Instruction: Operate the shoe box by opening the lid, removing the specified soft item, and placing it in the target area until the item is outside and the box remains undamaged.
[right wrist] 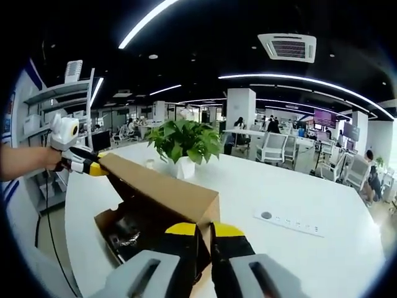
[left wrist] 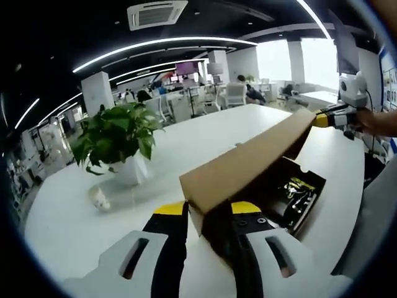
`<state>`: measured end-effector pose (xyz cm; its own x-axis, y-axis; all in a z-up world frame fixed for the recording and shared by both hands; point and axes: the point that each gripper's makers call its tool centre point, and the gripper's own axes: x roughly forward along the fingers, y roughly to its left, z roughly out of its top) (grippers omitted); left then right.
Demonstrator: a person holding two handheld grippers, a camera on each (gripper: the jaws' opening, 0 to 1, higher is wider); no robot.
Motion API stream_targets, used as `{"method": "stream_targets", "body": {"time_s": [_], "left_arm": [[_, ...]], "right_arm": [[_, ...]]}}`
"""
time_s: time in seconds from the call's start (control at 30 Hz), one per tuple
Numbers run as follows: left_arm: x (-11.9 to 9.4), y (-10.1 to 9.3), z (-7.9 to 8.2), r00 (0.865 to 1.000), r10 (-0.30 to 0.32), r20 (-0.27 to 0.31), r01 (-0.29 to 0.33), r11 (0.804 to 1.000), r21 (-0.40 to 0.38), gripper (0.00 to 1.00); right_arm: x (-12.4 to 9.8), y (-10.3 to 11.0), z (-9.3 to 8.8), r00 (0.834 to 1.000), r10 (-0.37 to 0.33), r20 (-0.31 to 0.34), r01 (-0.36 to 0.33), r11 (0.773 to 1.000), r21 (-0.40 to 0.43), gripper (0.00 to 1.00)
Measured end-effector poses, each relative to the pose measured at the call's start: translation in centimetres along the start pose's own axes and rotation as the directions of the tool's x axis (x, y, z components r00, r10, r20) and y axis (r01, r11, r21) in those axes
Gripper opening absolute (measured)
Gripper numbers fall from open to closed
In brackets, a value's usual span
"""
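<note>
Cardboard shoe box (left wrist: 291, 195) sits on the white surface (left wrist: 186, 143) close to its near edge, with its brown lid (left wrist: 248, 161) raised at a slant over the open body. Inside the box I can make out something dark with yellow and white markings (left wrist: 296, 194), though what it is I cannot tell.

My left tongs (left wrist: 208, 218) are narrowly parted and pinch one corner of the lid between the yellow-tipped jaws. From the left gripper view my right tongs (left wrist: 324, 119) sit at the lid's far corner, and whether they clamp it is too small to tell there. The right gripper view settles that: my right tongs (right wrist: 205, 239) are almost closed on the lid's (right wrist: 161, 186) corner, and my left tongs (right wrist: 93, 167) appear at the opposite end against the lid, with my hand behind them.

A potted plant (left wrist: 115, 139) in a white pot stands further in on the surface, well apart from the box. The right gripper view also takes in a flush socket strip (right wrist: 288, 223) set into the surface toward its far side.
</note>
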<state>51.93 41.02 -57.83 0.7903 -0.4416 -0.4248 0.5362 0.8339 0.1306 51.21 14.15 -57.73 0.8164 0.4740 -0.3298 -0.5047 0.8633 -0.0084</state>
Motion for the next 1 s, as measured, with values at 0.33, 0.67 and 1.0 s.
{"method": "stream_targets", "body": {"time_s": [0.33,0.67,1.0], "left_arm": [[0.1,-0.4,-1.2,1.0,-0.003,-0.028,0.003,1.0,0.003,0.22],[0.4,-0.1,-2.0,0.999,0.008,-0.047,-0.008,1.0,0.002,0.2],[1.0,0.6,-2.5,0.997,0.036,-0.068,-0.036,0.999,-0.01,0.13]], "right_arm": [[0.2,-0.1,0.2,1.0,-0.001,0.0,0.001,1.0,0.002,0.01],[0.4,-0.4,0.3,1.0,0.003,0.002,-0.003,1.0,0.013,0.01],[0.6,-0.6,0.5,1.0,0.003,0.004,-0.003,1.0,0.019,0.01]]}}
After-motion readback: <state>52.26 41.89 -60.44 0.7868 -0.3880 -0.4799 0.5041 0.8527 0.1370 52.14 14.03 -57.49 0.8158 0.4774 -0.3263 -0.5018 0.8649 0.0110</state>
